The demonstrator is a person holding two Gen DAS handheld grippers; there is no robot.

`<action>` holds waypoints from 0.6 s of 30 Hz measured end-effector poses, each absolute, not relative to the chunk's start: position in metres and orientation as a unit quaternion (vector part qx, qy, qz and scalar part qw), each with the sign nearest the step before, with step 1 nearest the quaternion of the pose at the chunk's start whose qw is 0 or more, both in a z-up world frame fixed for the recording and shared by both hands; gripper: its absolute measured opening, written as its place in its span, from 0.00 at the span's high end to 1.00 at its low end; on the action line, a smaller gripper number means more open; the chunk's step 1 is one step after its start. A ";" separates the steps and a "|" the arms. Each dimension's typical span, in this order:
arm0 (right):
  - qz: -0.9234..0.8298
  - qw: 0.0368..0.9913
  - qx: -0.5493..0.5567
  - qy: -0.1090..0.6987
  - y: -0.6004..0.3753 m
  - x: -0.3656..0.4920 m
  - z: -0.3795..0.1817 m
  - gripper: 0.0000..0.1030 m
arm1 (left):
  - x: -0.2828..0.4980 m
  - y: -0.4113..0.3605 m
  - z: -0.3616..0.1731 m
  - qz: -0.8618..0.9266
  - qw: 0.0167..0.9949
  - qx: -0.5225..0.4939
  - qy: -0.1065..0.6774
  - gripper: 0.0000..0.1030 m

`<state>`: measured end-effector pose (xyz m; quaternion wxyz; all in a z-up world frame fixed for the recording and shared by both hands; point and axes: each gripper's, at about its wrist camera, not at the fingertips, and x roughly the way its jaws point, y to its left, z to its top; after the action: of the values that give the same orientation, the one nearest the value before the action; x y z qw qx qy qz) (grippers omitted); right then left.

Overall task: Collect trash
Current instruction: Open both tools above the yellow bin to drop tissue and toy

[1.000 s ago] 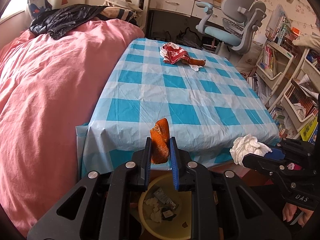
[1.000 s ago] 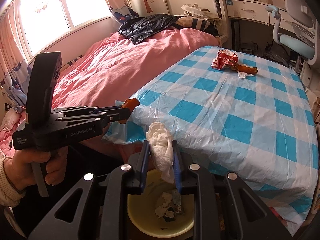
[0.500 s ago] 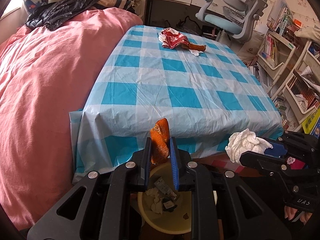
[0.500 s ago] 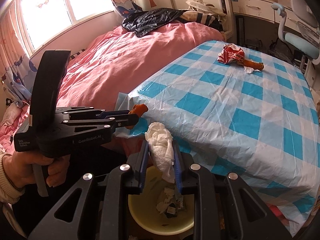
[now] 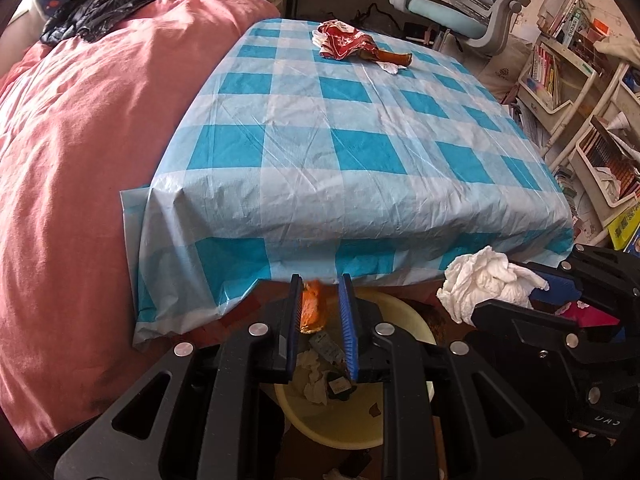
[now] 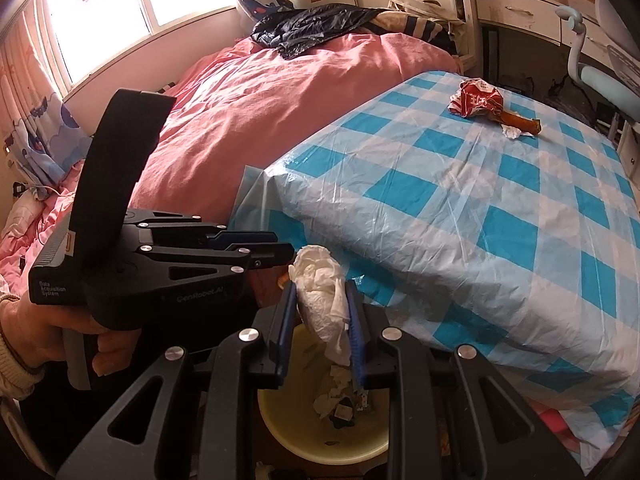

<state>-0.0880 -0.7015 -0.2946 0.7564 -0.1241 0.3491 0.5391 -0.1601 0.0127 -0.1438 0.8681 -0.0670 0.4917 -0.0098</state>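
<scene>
My left gripper [image 5: 320, 292] hangs over a yellow bin [image 5: 340, 424] below the table's near edge. Its jaws stand apart, and an orange peel [image 5: 311, 312] slips down along the left finger. My right gripper [image 6: 320, 300] is over the same bin [image 6: 320, 436], with its jaws slightly apart around a crumpled white tissue [image 6: 322, 300] that hangs between them; the tissue also shows in the left wrist view [image 5: 484, 284]. A red wrapper [image 5: 344, 40], a brown peel [image 5: 394, 57] and a small white scrap [image 5: 389, 67] lie at the far end of the table.
The table wears a blue checked plastic cloth [image 5: 352, 152]. A bed with a pink duvet [image 5: 80, 140] runs along its left side. A desk chair [image 5: 460, 12] and bookshelves [image 5: 580, 80] stand to the right. The bin holds several scraps.
Both grippers dropped lower and closer over the bin. The left jaws opened and the orange peel is sliding down. The right jaws have loosened a little around the tissue.
</scene>
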 end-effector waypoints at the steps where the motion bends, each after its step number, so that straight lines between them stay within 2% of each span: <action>1: 0.539 0.756 -0.126 0.350 -0.701 -0.088 -0.295 0.75 | -0.160 0.014 -0.144 -0.009 0.867 -0.071 0.493 0.79; 3: 0.539 0.754 -0.131 0.351 -0.700 -0.090 -0.297 0.75 | -0.160 0.016 -0.144 -0.001 0.868 -0.076 0.491 0.67; 6: 0.538 0.752 -0.140 0.353 -0.697 -0.092 -0.300 0.73 | -0.160 0.021 -0.141 0.007 0.871 -0.085 0.484 0.57; 9: 0.542 0.746 -0.147 0.358 -0.694 -0.094 -0.304 0.59 | -0.161 0.026 -0.138 0.016 0.876 -0.096 0.473 0.50; 12: 0.538 0.746 -0.164 0.358 -0.691 -0.098 -0.307 0.49 | -0.162 0.032 -0.134 0.026 0.880 -0.107 0.462 0.45; 18: 0.512 0.768 -0.167 0.346 -0.694 -0.094 -0.306 0.23 | -0.164 0.042 -0.127 0.045 0.889 -0.126 0.439 0.37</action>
<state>-0.0944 -0.6940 -0.3055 0.7683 -0.1666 0.3455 0.5124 -0.1643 0.0417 -0.1265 0.8886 -0.1263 0.4386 0.0451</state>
